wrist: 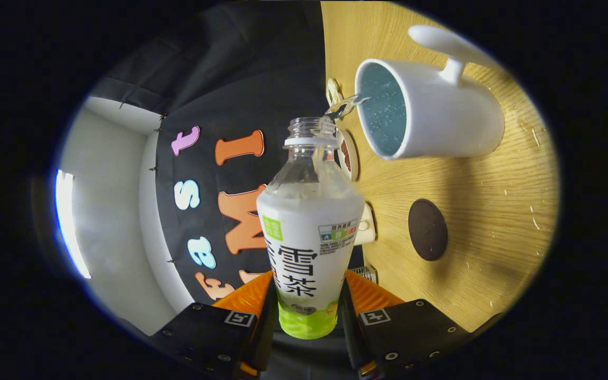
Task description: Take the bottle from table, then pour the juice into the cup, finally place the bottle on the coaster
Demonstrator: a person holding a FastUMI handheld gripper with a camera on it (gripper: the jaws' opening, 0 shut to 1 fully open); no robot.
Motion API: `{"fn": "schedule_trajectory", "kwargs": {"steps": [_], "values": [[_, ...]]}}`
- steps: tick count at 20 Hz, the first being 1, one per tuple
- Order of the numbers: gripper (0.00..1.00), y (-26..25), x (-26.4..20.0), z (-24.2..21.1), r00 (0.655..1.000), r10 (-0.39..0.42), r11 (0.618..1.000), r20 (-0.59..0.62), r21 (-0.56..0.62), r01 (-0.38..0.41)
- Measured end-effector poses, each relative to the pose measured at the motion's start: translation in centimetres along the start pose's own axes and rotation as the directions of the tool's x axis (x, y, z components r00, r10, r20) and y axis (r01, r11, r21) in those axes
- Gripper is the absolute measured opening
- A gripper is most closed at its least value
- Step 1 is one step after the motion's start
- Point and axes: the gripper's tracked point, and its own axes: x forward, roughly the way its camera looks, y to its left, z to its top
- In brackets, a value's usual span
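My gripper [307,311] is shut on the base of a clear uncapped bottle [309,232] with a white and green label. The view is rolled sideways, so the bottle lies tipped over. From its open mouth [312,125] a thin stream of clear liquid [347,104] runs into the white cup [430,113], which has a blue speckled inside and a handle [449,47]. The cup stands on the wooden table [494,211] just beyond the bottle's mouth. A dark round coaster [427,229] lies on the table beside the bottle's body, between the cup and my fingers.
Small objects sit near the table's edge behind the bottle: a brown and white round item [350,154], a pale item [366,224] and a light one [333,91] near the bottle's mouth. A black cloth wall [240,79] and a white wall [108,211] stand beyond the table.
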Motion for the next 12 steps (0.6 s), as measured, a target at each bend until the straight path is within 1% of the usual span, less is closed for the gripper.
{"fn": "schedule_trajectory", "kwargs": {"steps": [12], "values": [[0.58, 1.04, -0.21, 0.84, 1.0, 0.007, 0.998, 0.012, 0.068, -0.008]]}}
